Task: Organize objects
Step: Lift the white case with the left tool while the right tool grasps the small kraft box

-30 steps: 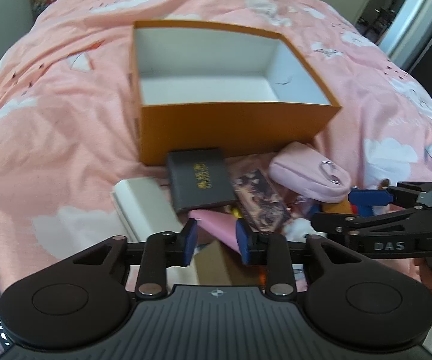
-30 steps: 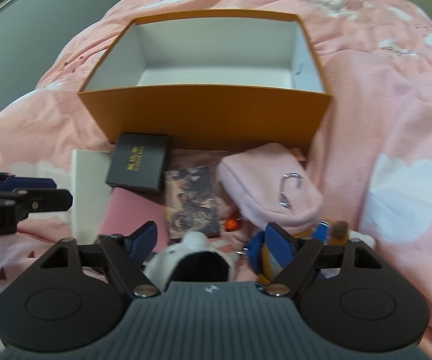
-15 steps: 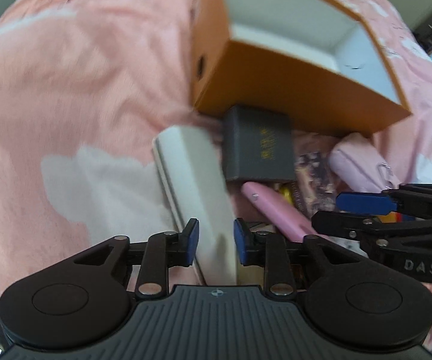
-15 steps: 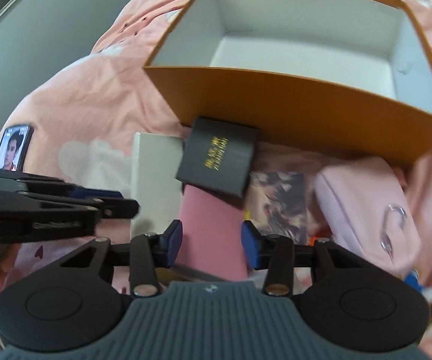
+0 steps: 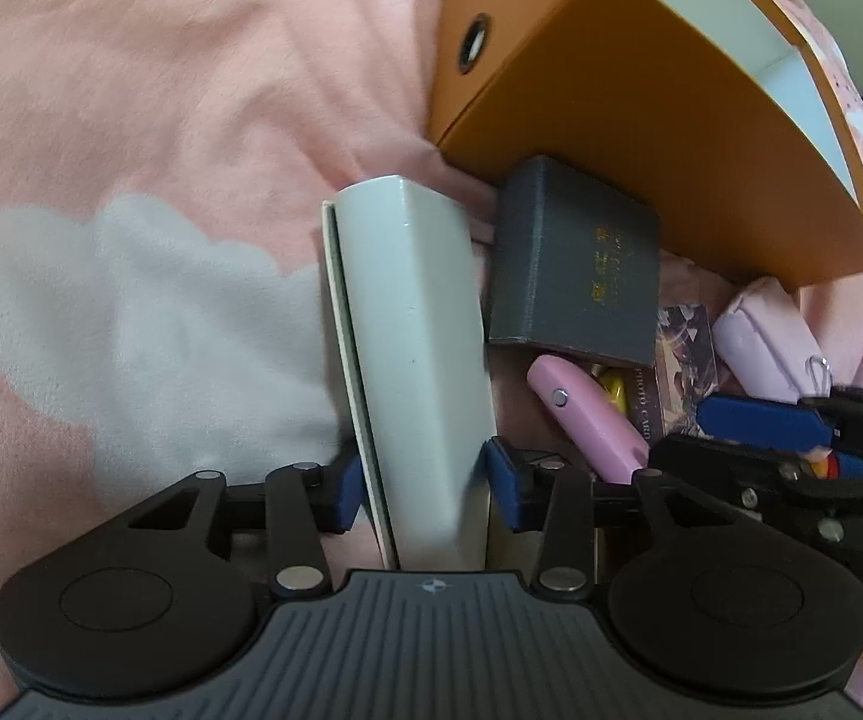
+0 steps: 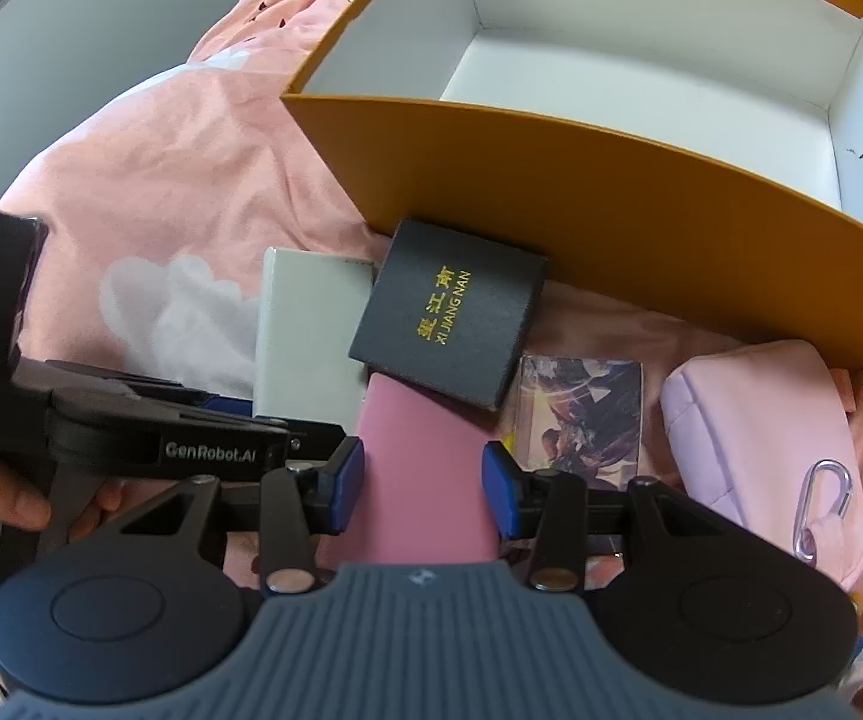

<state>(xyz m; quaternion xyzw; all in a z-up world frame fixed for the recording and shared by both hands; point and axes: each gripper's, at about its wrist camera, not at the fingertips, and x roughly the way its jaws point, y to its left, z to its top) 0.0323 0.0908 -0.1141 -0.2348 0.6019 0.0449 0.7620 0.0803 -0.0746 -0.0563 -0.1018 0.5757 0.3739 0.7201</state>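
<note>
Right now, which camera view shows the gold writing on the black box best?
The right wrist view: the black box faces it, lettering sharp and readable. The left wrist view shows the box slanted, its lettering small and blurred.

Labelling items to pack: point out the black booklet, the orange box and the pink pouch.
black booklet [image 6: 452,315]: right wrist view, cover centre.
orange box [image 6: 611,204]: right wrist view, front wall.
pink pouch [image 6: 755,420]: right wrist view, fabric middle.

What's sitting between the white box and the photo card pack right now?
The black box with gold lettering, lying over the top of the pink case, fills that stretch between the white box and the photo card pack, clearest in the right wrist view.
</note>
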